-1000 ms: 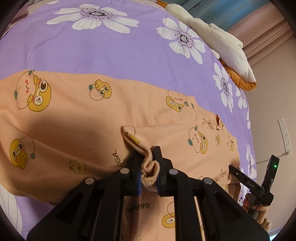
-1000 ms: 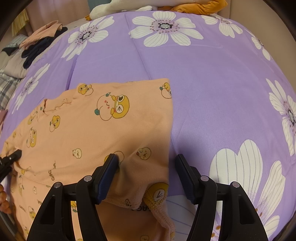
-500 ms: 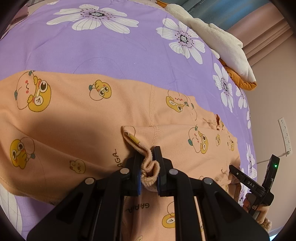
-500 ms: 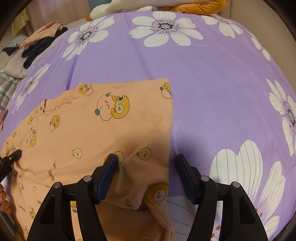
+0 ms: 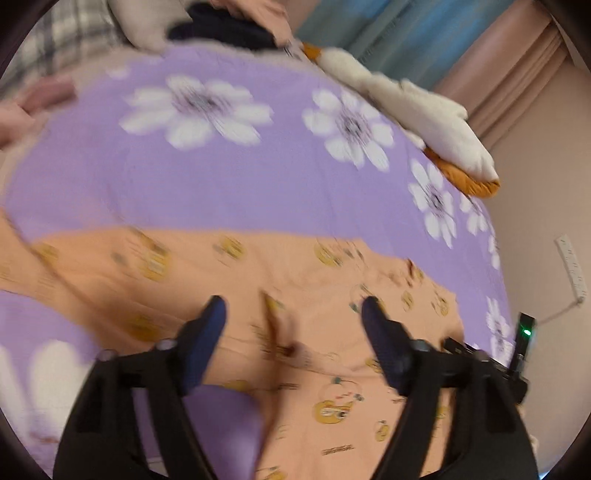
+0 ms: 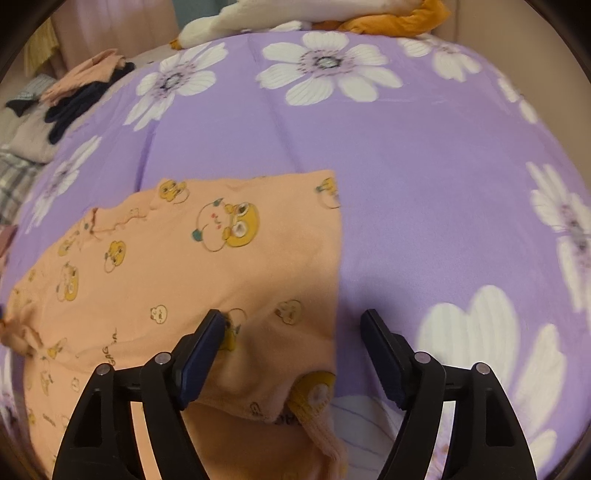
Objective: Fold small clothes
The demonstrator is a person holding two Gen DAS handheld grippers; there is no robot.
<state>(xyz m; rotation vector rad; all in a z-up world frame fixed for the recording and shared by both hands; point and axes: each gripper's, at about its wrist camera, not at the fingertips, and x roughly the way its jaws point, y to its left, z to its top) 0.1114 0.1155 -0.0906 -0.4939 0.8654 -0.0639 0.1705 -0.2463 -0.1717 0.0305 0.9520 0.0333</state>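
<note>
A small peach garment (image 5: pixel 221 280) printed with yellow cartoon ducks lies spread on the purple flowered bedsheet (image 5: pixel 229 184). My left gripper (image 5: pixel 293 310) hovers above it in a blurred view. Its jaws are opening wide, and only a raised fold of the sleeve (image 5: pixel 273 325) lies loose on the garment below the gap. In the right wrist view the same garment (image 6: pixel 184 277) fills the lower left. My right gripper (image 6: pixel 292 325) stands over its right edge with jaws opening. The cloth runs under the left finger (image 6: pixel 201 354), and the pads do not press it.
Folded clothes (image 6: pixel 74 88) are piled at the bed's far left. White and orange bedding (image 6: pixel 332 14) lies along the far edge. A wall socket strip (image 5: pixel 570 266) hangs at the right. A black device with a green light (image 5: pixel 526 332) shows at the right.
My left gripper has let go of the pinched sleeve cuff, opened wide and risen off the garment. The right jaws have widened a little; that hand has stayed in place.
</note>
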